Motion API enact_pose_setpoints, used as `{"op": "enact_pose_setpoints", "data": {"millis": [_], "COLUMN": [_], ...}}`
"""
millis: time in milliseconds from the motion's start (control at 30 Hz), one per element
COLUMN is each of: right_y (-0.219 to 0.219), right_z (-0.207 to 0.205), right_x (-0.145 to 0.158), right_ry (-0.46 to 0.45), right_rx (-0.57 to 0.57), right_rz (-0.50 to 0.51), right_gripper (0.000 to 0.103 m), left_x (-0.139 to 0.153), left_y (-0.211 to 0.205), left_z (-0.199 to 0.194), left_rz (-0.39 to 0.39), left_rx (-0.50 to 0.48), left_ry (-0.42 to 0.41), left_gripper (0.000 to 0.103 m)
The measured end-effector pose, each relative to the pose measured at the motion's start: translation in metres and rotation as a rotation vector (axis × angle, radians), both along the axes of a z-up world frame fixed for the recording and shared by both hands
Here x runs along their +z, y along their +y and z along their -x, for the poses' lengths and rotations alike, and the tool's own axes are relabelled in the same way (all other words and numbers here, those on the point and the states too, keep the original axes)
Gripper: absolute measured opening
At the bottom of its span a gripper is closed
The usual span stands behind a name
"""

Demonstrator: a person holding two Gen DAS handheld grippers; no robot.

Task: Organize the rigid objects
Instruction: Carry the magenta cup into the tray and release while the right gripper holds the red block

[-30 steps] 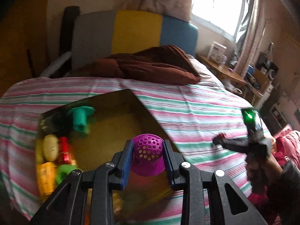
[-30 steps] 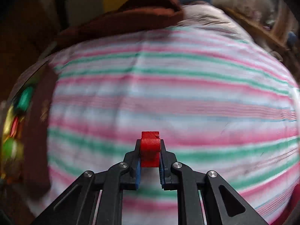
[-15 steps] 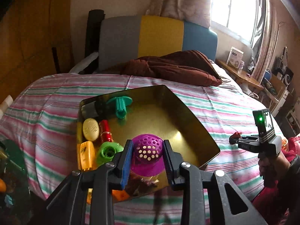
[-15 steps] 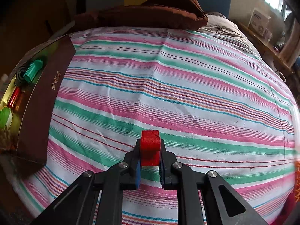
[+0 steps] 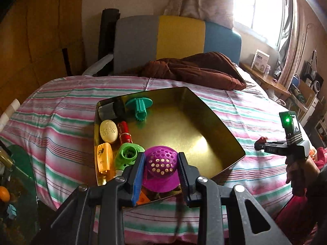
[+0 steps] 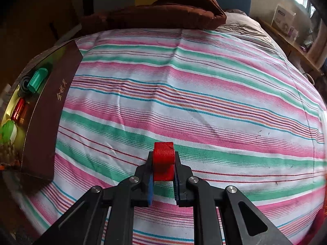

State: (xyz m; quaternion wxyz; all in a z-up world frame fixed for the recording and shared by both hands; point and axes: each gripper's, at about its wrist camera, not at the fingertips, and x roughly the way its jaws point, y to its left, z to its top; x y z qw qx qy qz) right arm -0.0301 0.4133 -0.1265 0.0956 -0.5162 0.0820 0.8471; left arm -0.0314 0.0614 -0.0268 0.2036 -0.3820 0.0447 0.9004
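Observation:
My left gripper (image 5: 161,167) is shut on a purple perforated cup (image 5: 160,170) and holds it over the near corner of a gold-lined box (image 5: 204,138) on the striped bed. The box holds a teal part (image 5: 139,106), a cream egg shape (image 5: 108,131), a red cylinder (image 5: 125,131), an orange piece (image 5: 104,157) and a green ring piece (image 5: 127,156). My right gripper (image 6: 163,171) is shut on a red block (image 6: 163,160) above the bedspread, right of the box (image 6: 47,110). It also shows in the left wrist view (image 5: 260,144).
A brown blanket (image 5: 196,69) lies at the head of the bed against a grey, yellow and blue headboard (image 5: 177,38). A wooden side table (image 5: 265,79) with small items stands by the window. A glass table (image 5: 16,175) is at the lower left.
My left gripper has pulled back and up with the purple cup, so the whole box shows. My right gripper with the red block has drawn back slightly from the box.

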Motion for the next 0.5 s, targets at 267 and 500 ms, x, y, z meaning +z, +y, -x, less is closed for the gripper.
{"op": "enact_pose_setpoints", "data": {"millis": [267,500], "right_y": [-0.001,-0.003], "right_z": [-0.001,0.0], "right_x": [-0.001,0.0], "right_ry": [-0.003,-0.005], "right_rx": [0.004,0.015], "right_rz": [-0.011,-0.027], "right_gripper": [0.015,0.015], "left_x": [-0.004,-0.009], "left_y": [-0.009,-0.029], "left_z": [-0.005,-0.005], "left_rz": [0.016,0.031], "left_rx": [0.024,0.077], "left_ry": [-0.001,-0.011], "left_gripper": [0.031,0.031]}}
